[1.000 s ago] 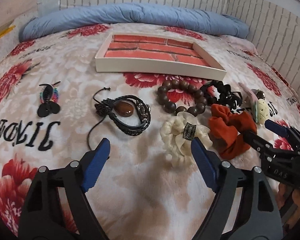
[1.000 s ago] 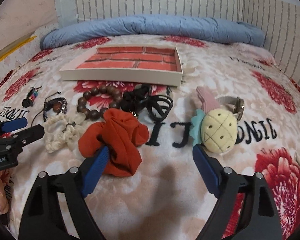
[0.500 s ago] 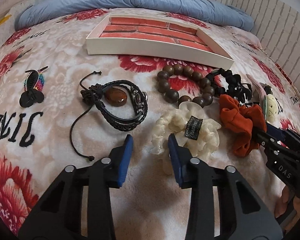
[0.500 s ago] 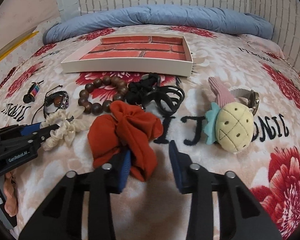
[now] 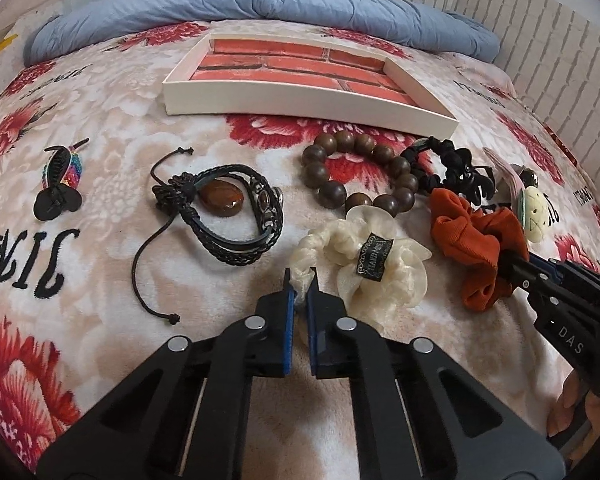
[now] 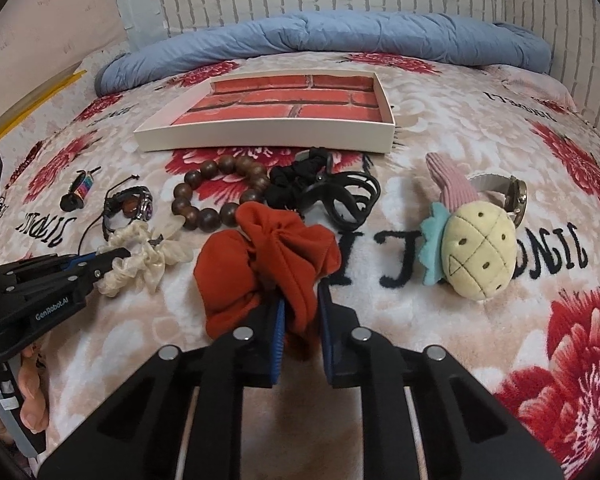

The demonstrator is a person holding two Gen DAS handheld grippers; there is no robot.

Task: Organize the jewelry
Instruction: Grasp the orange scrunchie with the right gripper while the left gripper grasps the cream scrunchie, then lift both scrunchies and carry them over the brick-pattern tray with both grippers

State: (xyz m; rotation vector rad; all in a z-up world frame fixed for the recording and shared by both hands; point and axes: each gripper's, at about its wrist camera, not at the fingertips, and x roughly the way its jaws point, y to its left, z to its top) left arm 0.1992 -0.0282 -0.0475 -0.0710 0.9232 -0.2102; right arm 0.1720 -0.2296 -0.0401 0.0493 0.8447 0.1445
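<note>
Left gripper (image 5: pixel 300 286) low over the floral bedspread (image 5: pixel 100 320), reaching forward, blue pads nearly together and pinching the near edge of the cream scrunchie (image 5: pixel 364 264). Right gripper (image 6: pixel 300 304) alongside, clamped narrowly on a fold of the rust-orange scrunchie (image 6: pixel 268 256). Both wide open a second ago, half closed half a second ago, now gripping. Both scrunchies lying on the bedspread, in front of the wooden bead bracelet (image 5: pixel 360 176) and the brick-lined tray (image 5: pixel 300 96).

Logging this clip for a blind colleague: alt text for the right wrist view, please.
The right tool is shut on an orange scrunchie on a floral bedspread. A pineapple plush lies to its right, an empty brick-lined tray beyond.
</note>
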